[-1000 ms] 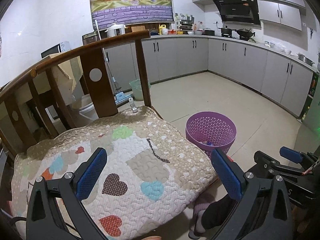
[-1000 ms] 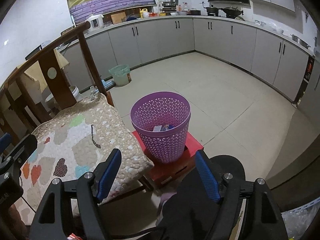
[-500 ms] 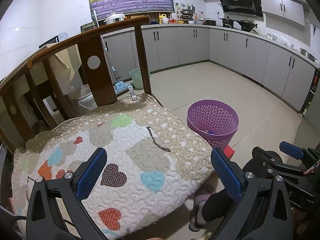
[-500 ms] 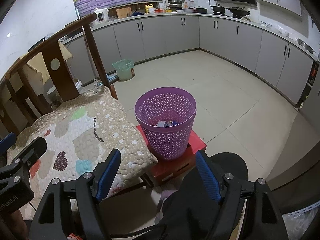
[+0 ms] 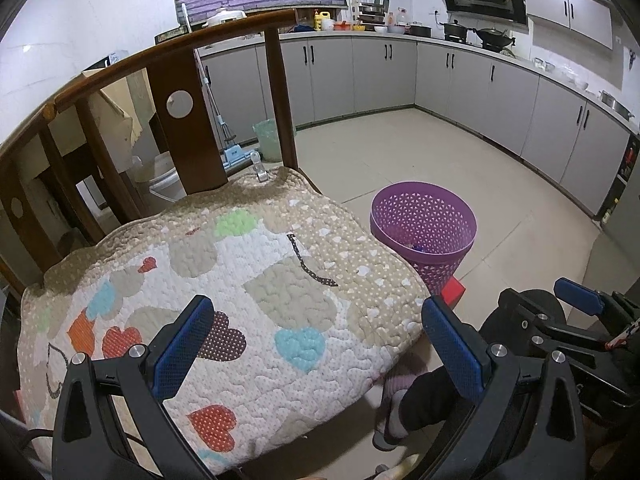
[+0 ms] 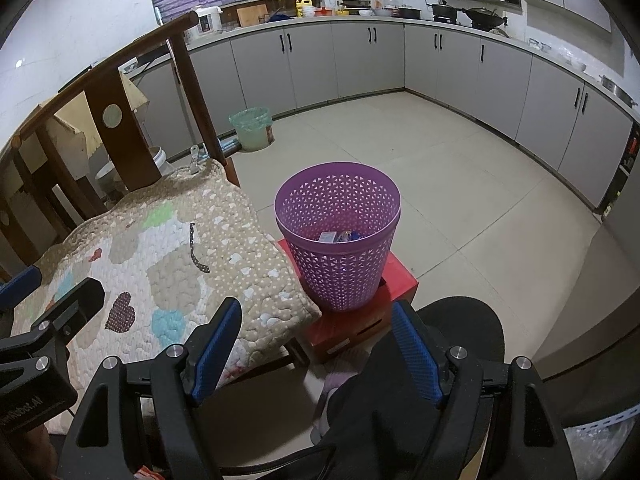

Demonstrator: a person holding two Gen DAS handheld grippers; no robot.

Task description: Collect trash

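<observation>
The purple basket (image 6: 338, 236) is a round plastic bin with a lattice of small triangular holes, tapering toward its base; it stands upright, mouth up, on a red box (image 6: 356, 320) on the pale tiled floor (image 6: 460, 200), just beside the right edge of the chair's cushion (image 5: 224, 300). At the bottom of the basket lie a few scraps of trash (image 6: 338, 236) — a small pale carton and something blue — too small to make out further. The cushion is a quilted, puckered cloth in beige and white, stitched with hearts in orange, blue, green and brown, and it covers the seat of a dark wooden chair (image 5: 188, 120) whose back splat has a round hole. On the cushion, toward its right edge, lies a thin dark strip (image 5: 308, 264) with pale dots, limp and slightly bent; its long axis runs from the back of the seat toward the front right corner. The left tongs (image 5: 316, 344) hang over the cushion's front edge with their blue, dimpled pads wide apart and nothing between them. The right tongs (image 6: 316, 356) are likewise spread and empty — they frame the red box and the basket's foot.
</observation>
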